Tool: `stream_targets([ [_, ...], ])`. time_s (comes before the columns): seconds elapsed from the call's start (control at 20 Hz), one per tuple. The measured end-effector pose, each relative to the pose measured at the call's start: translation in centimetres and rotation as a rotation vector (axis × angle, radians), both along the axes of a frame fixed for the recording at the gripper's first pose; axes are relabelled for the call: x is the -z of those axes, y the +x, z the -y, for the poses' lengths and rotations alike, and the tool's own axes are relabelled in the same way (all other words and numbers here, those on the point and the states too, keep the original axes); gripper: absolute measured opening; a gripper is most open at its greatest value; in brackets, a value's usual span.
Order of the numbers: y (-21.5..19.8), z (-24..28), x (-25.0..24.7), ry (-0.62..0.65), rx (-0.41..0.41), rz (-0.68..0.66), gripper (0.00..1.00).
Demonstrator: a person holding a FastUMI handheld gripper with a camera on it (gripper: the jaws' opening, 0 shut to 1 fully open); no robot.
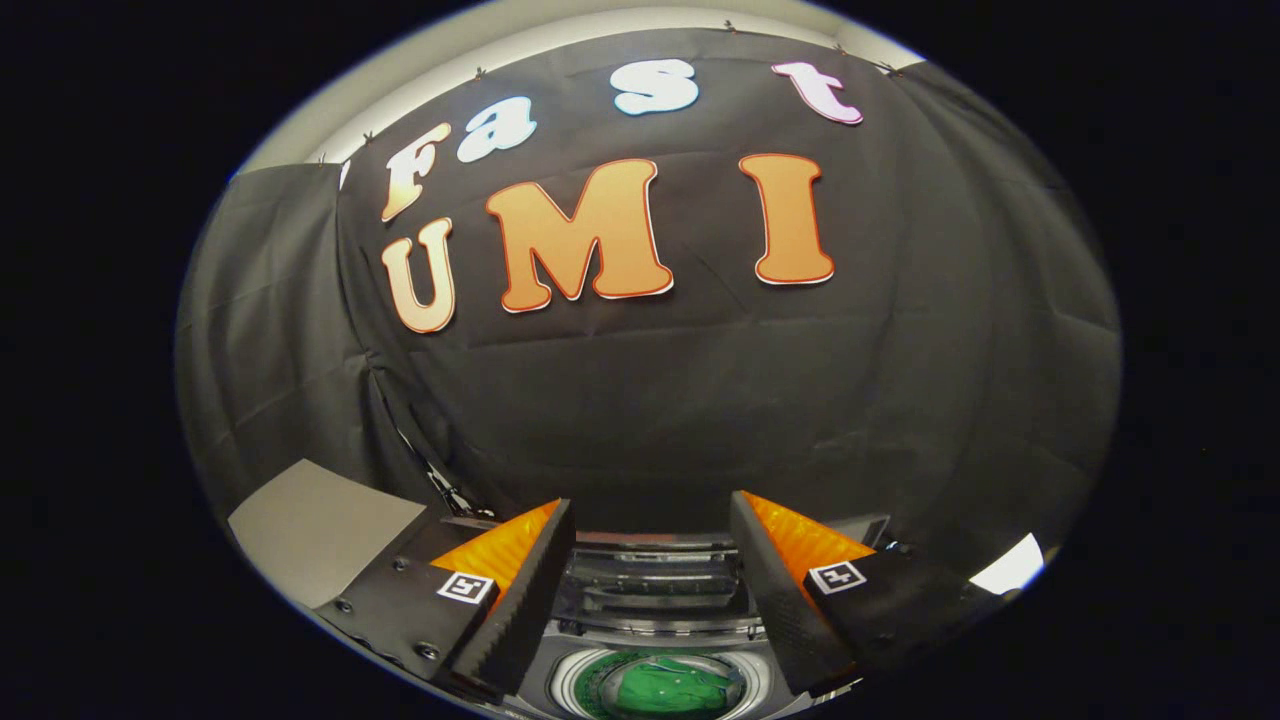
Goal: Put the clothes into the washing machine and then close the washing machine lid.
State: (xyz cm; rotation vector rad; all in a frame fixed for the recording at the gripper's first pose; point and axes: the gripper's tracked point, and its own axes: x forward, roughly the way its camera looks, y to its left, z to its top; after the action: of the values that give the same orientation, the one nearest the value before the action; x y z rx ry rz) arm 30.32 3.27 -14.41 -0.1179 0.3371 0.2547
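Gripper [652, 520] is spread wide, nothing between the fingers, nothing pinched. Both fingers [520, 600] are black with orange ribbed backs, and each carries a small square black-and-white marker [466, 587] near its base. The tips are held up in open air in front of the black cloth wall [650, 400].

Down between the fingers, below their tips, sits the washing machine [655, 625]: grey top panel, with what looks like the raised lid [650, 570] standing at the back, lid not shut. The round drum opening [655, 685] is ringed in white and lies between the finger bases. Inside the drum lies green clothing [665, 690], bunched up, already in the tub; cannot tell the garment type. Fingers are well clear of it, not touching machine or cloth.

Off past the left finger, a flat grey surface [320, 530] meets the cloth wall. Past the right finger, a small bright white patch [1010, 570], cannot tell what it is.
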Motion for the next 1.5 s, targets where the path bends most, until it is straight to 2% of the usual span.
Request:
stream_targets([
  [0.25,4.9,-0.2,4.5,-0.050,0.052,-0.085,0.99],
  [0.4,6.1,-0.1,6.8,-0.065,0.078,-0.141,0.99],
  [0.6,7.5,0.1,7.2,-0.077,0.096,-0.113,0.99],
  [1.05,6.0,0.0,6.8,-0.058,0.068,-0.072,1.00],
  [1.5,-0.4,1.1,6.9,-0.052,0.056,-0.047,0.99],
])
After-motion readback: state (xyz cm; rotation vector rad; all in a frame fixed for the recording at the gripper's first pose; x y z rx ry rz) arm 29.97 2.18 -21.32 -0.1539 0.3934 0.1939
